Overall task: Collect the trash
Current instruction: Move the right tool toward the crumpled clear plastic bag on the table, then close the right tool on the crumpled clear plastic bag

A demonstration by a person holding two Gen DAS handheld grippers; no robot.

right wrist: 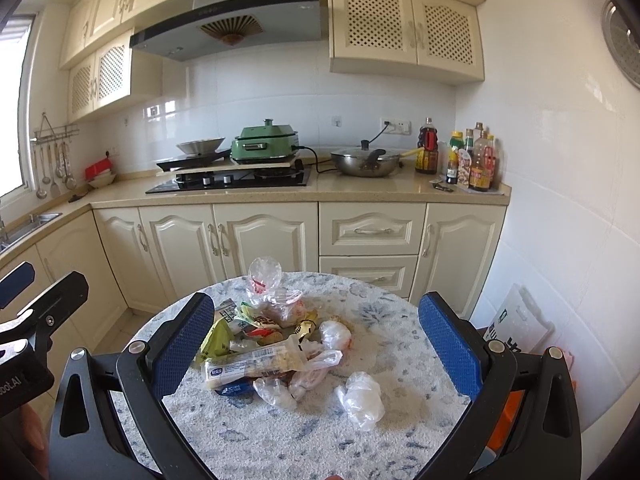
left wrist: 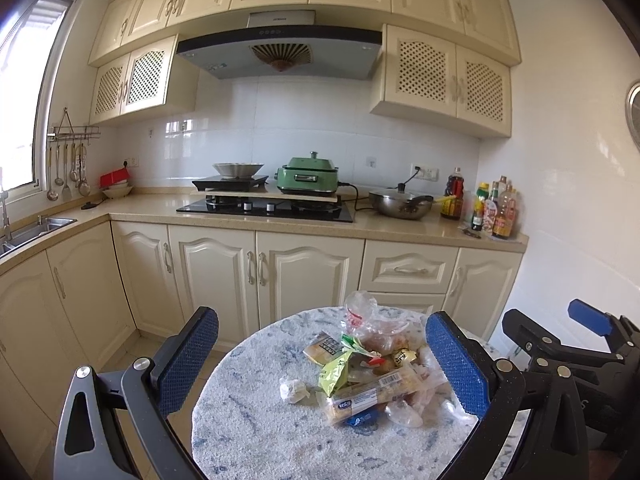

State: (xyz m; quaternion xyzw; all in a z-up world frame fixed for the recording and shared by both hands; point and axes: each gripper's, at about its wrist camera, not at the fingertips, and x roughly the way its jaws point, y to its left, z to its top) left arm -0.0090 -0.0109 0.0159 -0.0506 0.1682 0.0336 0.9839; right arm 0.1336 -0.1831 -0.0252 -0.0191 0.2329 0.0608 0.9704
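Cream kitchen cabinets and a stovetop fill the background, and up front a round table [right wrist: 400, 320] with a speckled white-and-blue cover is where all the mess is parked. So far nothing looks collected, as far as can be judged: the trash pile [right wrist: 272, 344] is heaped near the middle of the table, made up of snack wrappers, a long bread packet [right wrist: 256, 364], a green wrapper [left wrist: 336, 372] and several clear plastic bags. A couple of strays are lying just beside the heap: a crumpled white wad [left wrist: 294, 390] on its left side and a scrunched clear bag [right wrist: 360, 398] on its right.

The left tool [left wrist: 320, 364] is held spread wide with nothing gripped, hovering at the near edge of the table, the pile framed between its blue pads. The right tool [right wrist: 316, 344] is spread wide too, also empty, pointed at the same heap. Neither one is seen touching any trash.

No bin or trash bag can be clearly made out, though a white bag-like thing [right wrist: 516, 320] is leaning by the wall on the right; what it is can't be told. Pretty much everything is left to be picked up.
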